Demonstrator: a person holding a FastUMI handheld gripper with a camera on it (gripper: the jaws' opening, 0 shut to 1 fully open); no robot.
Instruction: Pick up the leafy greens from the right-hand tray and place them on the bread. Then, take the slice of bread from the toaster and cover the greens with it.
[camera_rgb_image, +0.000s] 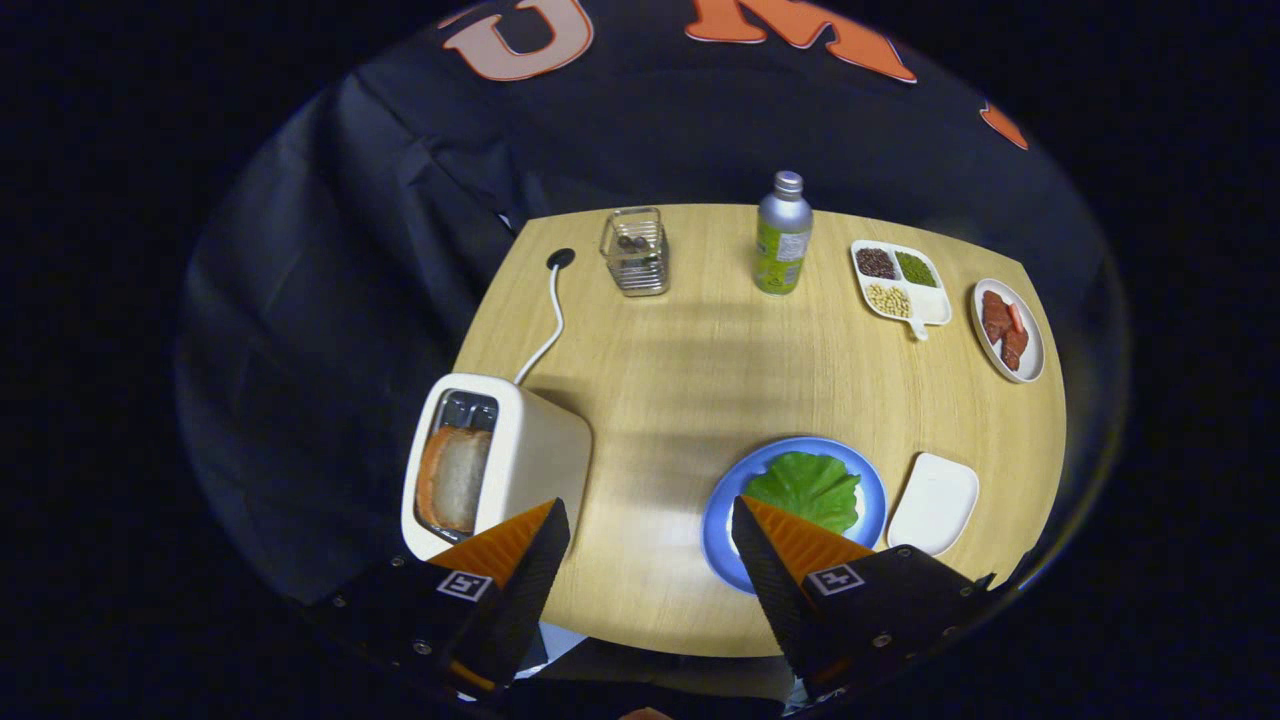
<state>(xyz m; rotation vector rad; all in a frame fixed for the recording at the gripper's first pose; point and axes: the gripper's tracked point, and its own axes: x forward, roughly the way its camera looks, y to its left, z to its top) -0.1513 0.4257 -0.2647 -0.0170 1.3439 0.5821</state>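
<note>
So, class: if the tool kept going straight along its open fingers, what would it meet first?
Probably bare table: the open tool points between the toaster and the blue plate. Depth is hard to judge.

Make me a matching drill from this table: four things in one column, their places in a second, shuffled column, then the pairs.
Things:
1. bread slice
2. leafy greens
3. metal bottle
4. white tray

Places:
A. bare, right of the blue plate
B. on the blue plate
C. in the toaster slot
D. far side, left of the divided dish

Pairs: 1-C, 2-B, 3-D, 4-A. The hand-held gripper hangs open, holding nothing.
</note>
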